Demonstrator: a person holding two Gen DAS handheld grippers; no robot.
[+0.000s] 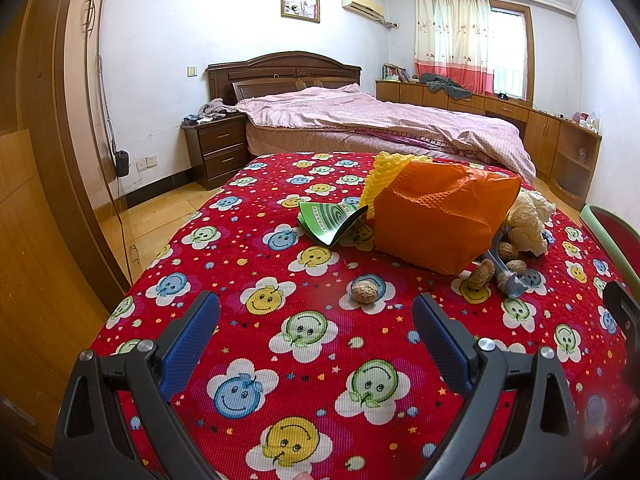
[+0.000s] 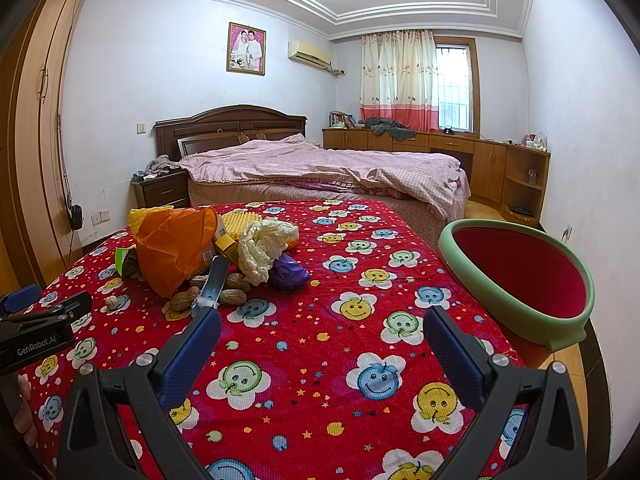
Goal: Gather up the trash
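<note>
Red cloth [image 2: 320,360] patterned with blue, yellow and green smiley flowers, orange bag [image 1: 436,220], yellow foam net [image 1: 380,178], green leaflet [image 1: 330,220], purple wrapper [image 2: 289,273], cream crumpled paper [image 2: 262,249], mint-green bin [image 2: 516,280] with red inside, blue-padded gripper fingers [image 2: 192,356].

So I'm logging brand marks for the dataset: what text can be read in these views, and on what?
"GenRobot.AI": white letters on the black body of the left gripper, seen from the right wrist.
Green printed leaflet: characters too blurred to read.
Barcode label on the cardboard box behind the orange plastic bag: too small to read.
</note>
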